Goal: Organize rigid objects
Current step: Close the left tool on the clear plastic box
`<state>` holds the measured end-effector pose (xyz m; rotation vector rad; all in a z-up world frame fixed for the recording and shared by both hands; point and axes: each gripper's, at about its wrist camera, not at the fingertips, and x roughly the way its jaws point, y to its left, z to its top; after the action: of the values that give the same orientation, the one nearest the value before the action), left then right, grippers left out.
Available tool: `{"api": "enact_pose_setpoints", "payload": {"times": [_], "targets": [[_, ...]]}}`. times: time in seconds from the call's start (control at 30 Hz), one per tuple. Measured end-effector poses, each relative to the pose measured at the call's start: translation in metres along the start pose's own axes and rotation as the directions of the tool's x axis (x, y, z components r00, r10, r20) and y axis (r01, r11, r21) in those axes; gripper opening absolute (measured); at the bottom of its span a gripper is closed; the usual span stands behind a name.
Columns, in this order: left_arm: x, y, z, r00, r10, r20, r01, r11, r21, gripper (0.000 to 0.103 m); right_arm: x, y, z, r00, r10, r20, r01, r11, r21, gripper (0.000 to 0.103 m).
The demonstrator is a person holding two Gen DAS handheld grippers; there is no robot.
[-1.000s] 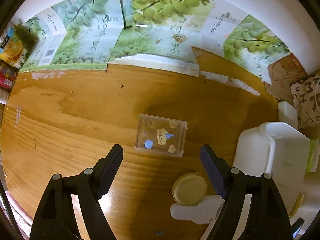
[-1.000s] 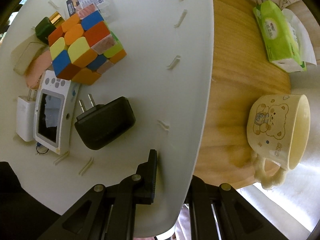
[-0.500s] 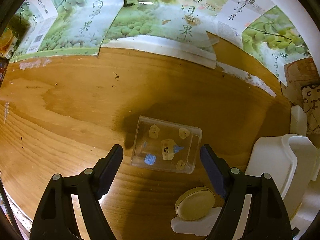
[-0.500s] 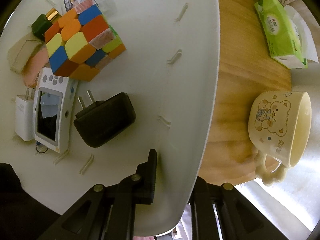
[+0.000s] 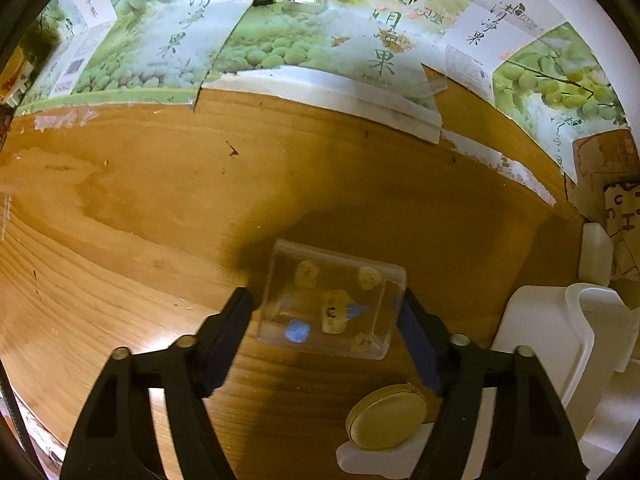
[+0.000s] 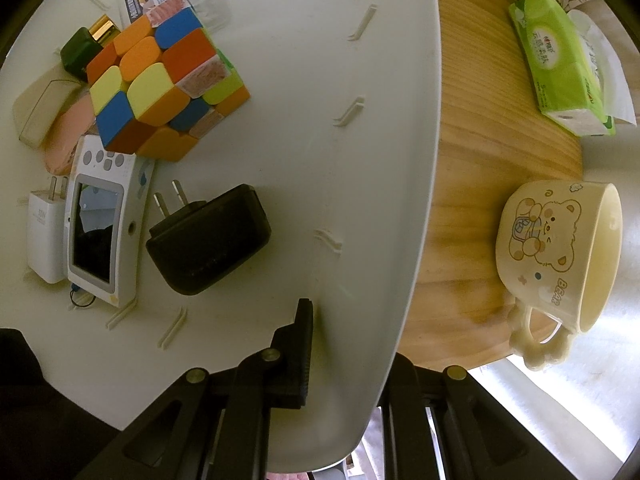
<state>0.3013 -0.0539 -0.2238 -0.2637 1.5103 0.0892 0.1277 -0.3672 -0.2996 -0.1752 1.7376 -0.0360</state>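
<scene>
The left gripper (image 5: 326, 312), open, has advanced to straddle the clear plastic stickered box (image 5: 332, 304); the right gripper (image 6: 352, 344) stays clamped on the white plastic bin's wall (image 6: 372, 184).

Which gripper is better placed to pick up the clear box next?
Left. The left gripper is open with its fingers on either side of the clear box on the table. The right gripper is shut on the wall of the white bin.

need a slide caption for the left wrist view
Open left gripper straddling a clear plastic box on the wooden table, round yellow tin nearby.
</scene>
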Motion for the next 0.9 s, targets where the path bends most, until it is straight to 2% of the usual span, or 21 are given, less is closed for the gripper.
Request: {"api": "enact_pose_setpoints", "payload": {"times": [0.57,0.9], "targets": [[-0.004,-0.01,-0.007,1.0,0.01,-0.014,-0.01,1.0,0.016,0.066,-0.005,0.0,-0.002,1.0,-0.004,0.004,0.004,1.0,-0.007,0.014],[-0.029,-0.011,-0.016,1.0,0.013,0.018,-0.014,0.999,0.038,0.066,-0.008,-0.001,-0.009,1.0,0.005,0.027,-0.005,1.0,-0.008,0.014]]}}
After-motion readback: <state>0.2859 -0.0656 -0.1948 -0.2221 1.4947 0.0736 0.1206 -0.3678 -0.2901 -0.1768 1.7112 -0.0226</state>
